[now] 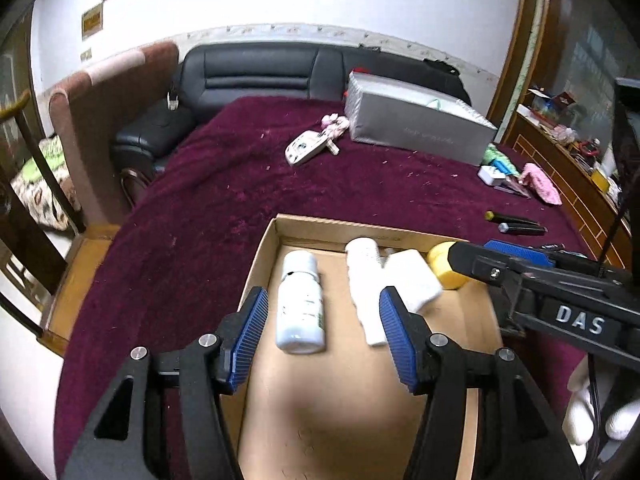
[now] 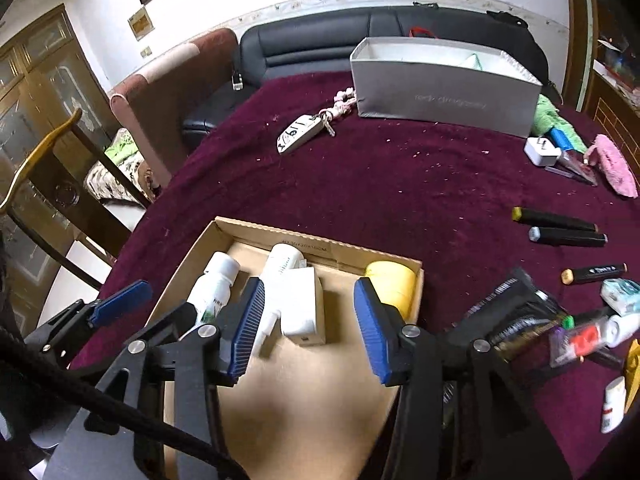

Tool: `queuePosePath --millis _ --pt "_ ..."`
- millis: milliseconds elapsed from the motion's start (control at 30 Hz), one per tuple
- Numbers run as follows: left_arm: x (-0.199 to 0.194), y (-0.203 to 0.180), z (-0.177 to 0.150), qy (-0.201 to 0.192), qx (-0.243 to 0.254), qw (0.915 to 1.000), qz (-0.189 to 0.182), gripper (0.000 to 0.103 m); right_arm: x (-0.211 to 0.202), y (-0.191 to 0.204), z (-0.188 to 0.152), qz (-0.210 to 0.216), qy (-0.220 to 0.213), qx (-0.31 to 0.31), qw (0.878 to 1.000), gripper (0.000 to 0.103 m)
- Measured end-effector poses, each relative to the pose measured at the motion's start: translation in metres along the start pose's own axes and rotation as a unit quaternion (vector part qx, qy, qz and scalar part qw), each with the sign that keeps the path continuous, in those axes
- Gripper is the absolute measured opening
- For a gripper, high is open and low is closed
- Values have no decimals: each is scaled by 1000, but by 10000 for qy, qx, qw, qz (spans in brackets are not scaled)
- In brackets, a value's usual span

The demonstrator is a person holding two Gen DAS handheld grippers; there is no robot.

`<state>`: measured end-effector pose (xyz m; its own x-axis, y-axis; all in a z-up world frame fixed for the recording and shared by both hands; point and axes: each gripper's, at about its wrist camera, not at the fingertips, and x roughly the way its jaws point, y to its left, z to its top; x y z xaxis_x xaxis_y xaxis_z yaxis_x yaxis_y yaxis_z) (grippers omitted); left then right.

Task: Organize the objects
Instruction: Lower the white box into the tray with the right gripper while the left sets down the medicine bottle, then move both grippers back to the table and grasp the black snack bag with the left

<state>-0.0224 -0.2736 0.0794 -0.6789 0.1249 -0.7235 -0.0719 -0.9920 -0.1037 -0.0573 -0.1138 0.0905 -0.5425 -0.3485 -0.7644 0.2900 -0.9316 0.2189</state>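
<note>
While both my left gripper (image 1: 324, 320) and right gripper (image 2: 308, 322) hang half open and empty above the shallow brown cardboard box (image 2: 240, 232), the white plastic pill bottle (image 1: 300, 300), white tube (image 1: 362, 276), white rectangular block (image 2: 302, 304) and yellow round tub (image 2: 394, 284) lie inside; black marker pens (image 2: 560, 228) remain on the maroon plush cloth (image 2: 400, 184), and reaching carelessly could roll them away
</note>
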Motion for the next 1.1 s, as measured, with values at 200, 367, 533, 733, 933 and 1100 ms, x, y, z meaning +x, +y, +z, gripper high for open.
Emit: queuePosePath --millis 200,367,533,733,933,1100 --pt "-37 -27 -9 -281 180 9993 -142 55 -29 -11 -21 -36 -148 -43 9999 45" --pt "-58 -59 -18 -391 342 9982 -290 55 -60 -37 -42 -170 -340 -1 9993 46" --pt "-68 -97 -24 -396 603 9967 -360 56 -89 -73 -60 -354 -540 164 9978 51" --pt "-67 -142 -30 -295 907 9947 -392 56 -122 -128 -73 -609 -808 514 9935 54" --pt "-55 -178 -32 -130 1208 9921 -313 56 -144 -190 -86 -716 -1036 1054 9864 55" --pt "-36 -199 -32 69 1368 9902 -259 56 -152 -235 -90 -749 -1223 1495 9783 55"
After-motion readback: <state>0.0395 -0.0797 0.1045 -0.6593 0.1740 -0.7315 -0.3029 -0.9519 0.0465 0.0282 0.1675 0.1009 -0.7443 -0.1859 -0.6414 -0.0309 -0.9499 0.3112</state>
